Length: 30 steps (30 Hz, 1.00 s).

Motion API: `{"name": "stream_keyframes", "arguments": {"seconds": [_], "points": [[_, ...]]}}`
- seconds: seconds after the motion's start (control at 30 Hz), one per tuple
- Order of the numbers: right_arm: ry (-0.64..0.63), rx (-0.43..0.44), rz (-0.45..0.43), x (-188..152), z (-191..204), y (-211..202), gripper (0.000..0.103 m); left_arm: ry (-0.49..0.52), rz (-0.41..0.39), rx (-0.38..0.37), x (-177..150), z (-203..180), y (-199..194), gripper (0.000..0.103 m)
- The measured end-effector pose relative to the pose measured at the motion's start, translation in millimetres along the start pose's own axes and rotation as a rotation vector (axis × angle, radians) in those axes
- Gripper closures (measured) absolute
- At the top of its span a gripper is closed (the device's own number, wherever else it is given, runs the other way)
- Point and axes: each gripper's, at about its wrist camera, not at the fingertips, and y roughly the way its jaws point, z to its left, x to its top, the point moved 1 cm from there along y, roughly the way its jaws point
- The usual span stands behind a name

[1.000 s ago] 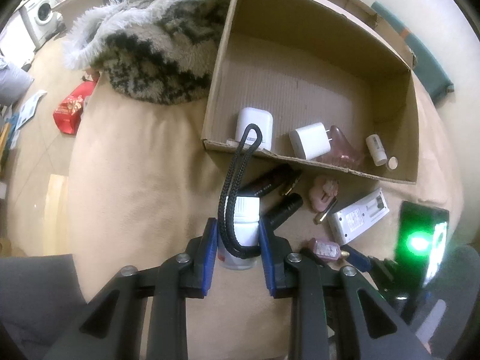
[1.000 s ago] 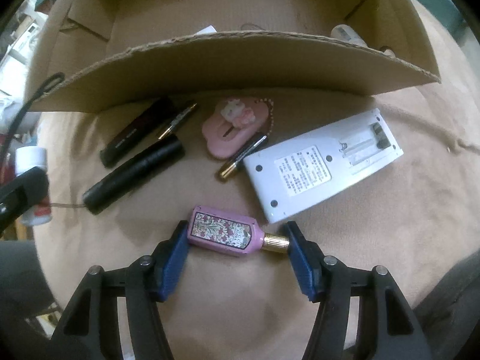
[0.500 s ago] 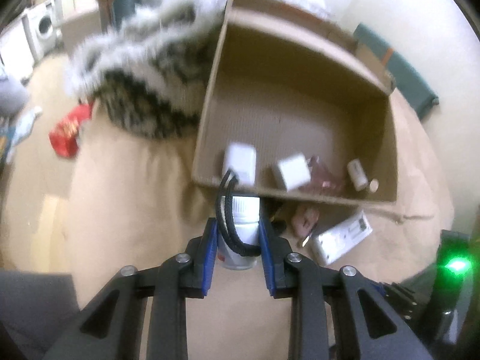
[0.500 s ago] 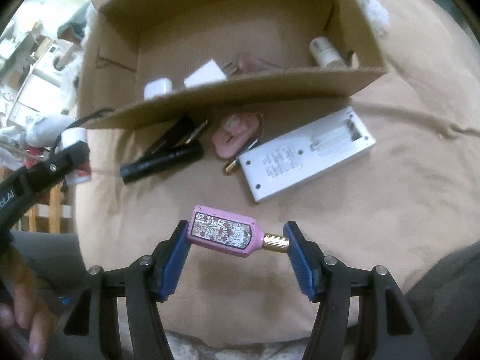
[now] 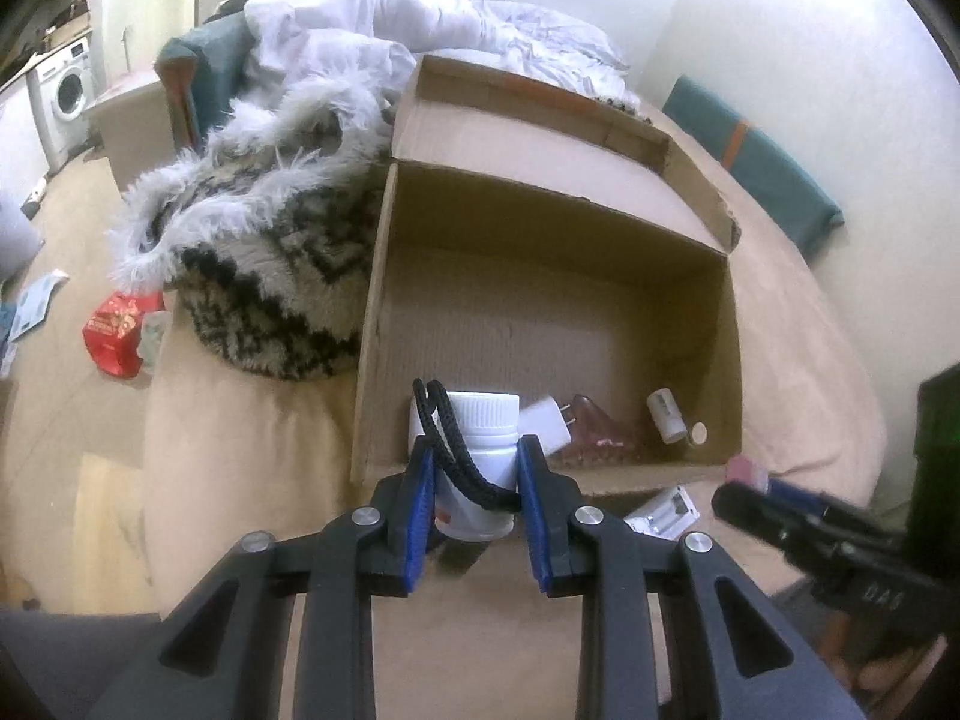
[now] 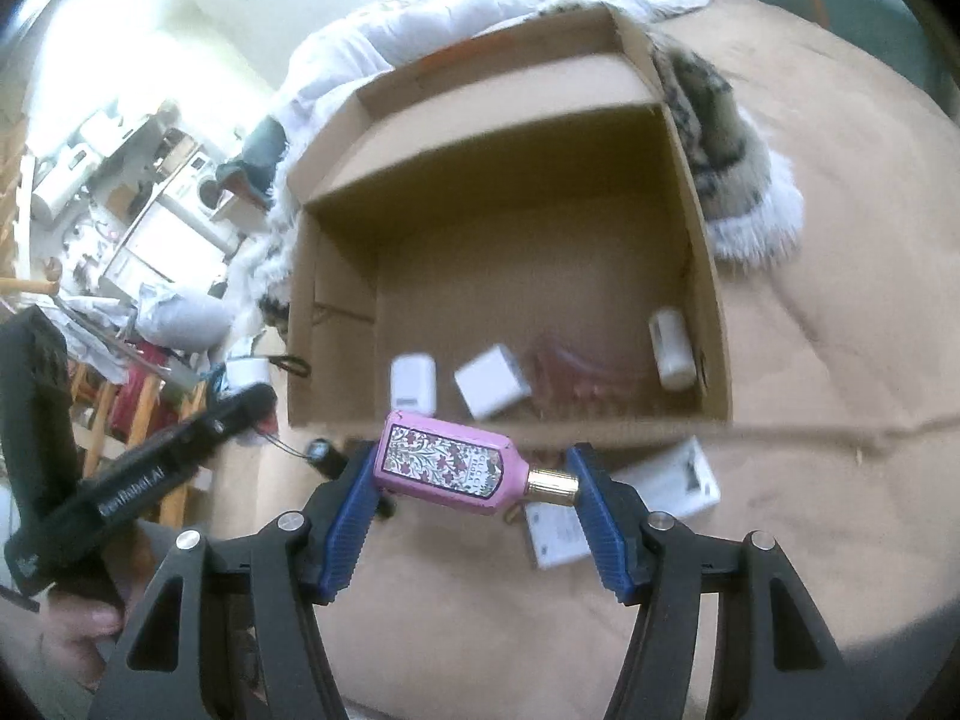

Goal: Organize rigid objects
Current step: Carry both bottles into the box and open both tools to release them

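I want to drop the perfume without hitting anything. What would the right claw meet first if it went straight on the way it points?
Probably the cardboard box's near wall, just ahead of the right claw and its pink perfume bottle. Depth is unclear; held higher, it might clear the wall.

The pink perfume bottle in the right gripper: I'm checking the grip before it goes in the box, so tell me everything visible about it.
The flat, rectangular pink perfume bottle has a floral label on its face and a gold collar at its neck. It lies sideways, tilted slightly down toward the neck, clamped end to end in the right gripper: one blue pad presses on its base, the other on the gold end. It hangs clear of the beige cover, in front of the open cardboard box.
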Motion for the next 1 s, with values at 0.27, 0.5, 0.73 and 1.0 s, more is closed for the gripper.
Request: {"name": "stream_keyframes", "arguments": {"seconds": [0.27, 0.5, 0.73, 1.0], "points": [[-0.036, -0.012, 0.014, 37, -4, 38, 0.037, 0.085, 0.015, 0.053, 25, -15, 26, 0.079], [-0.036, -0.026, 0.023, 53, -13, 66, 0.037, 0.129, 0.051, 0.084, 39, -23, 57, 0.079], [-0.032, -0.042, 0.036, 65, -19, 86, 0.037, 0.145, 0.078, 0.128, 49, -28, 83, 0.079], [-0.053, -0.061, 0.057, 74, -22, 103, 0.037, 0.15, 0.119, 0.187, 56, -31, 110, 0.079]]}}
